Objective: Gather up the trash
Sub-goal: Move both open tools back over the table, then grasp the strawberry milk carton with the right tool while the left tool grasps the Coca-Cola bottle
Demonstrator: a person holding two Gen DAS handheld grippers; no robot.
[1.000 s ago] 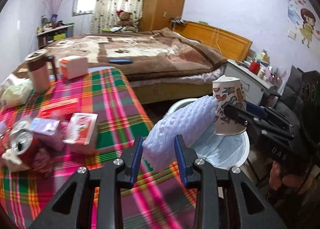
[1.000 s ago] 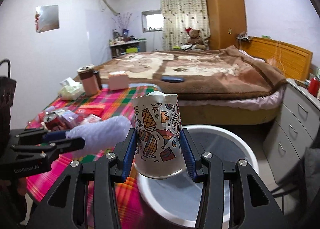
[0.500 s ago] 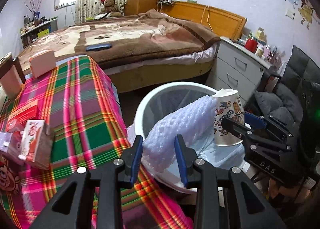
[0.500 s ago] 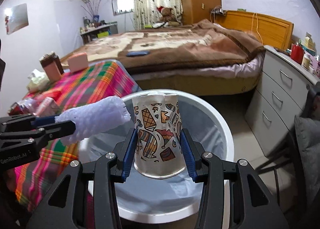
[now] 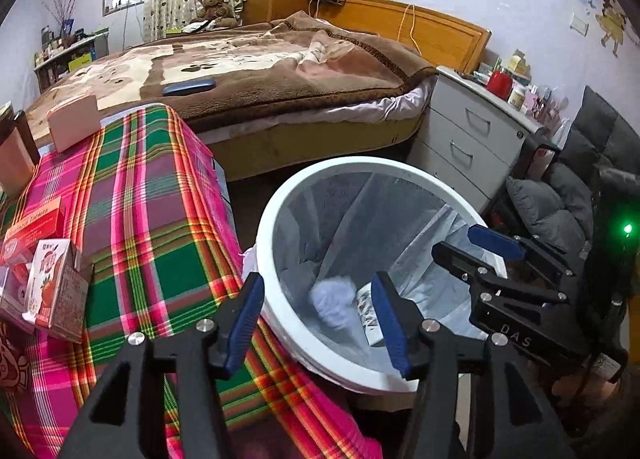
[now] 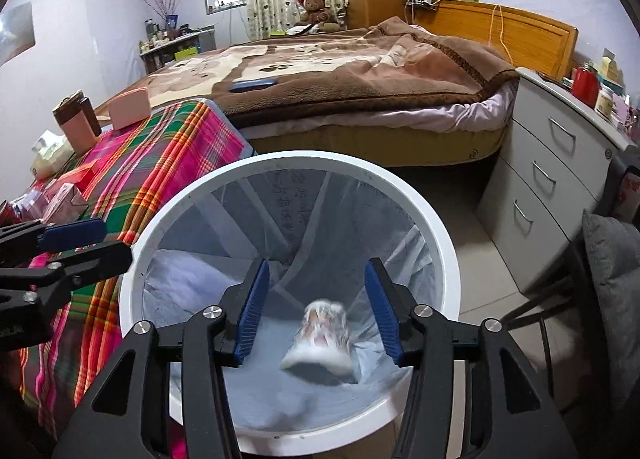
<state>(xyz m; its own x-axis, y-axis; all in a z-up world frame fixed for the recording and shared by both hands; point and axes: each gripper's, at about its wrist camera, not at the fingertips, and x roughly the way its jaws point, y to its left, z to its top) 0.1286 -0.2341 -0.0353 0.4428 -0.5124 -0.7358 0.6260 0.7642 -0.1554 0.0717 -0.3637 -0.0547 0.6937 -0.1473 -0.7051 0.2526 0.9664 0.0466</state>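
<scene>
Both grippers hang over the white bin (image 6: 448, 259), which stands just right of the plaid table (image 5: 152, 219). The left gripper (image 5: 318, 319) has its jaws opening with nothing between the pads; the white foam wrap (image 5: 332, 299) is blurred down inside the liner. The right gripper (image 6: 316, 307) is opening too, its pads clear of the paper cup (image 6: 320, 335), which is smeared with motion low in the bin. So both pieces look released into the bin, though whether they have settled on the bottom cannot be told. More trash waits on the near left of the table: a juice carton (image 5: 52, 291) and a red box (image 5: 36, 219). The risks from here are mostly in the swing back: a finger catching the thin liner (image 6: 200, 279) could drag it off the rim, and the two grippers sit close enough to knock together. A careless reach across the table could also push the carton off the edge.
</scene>
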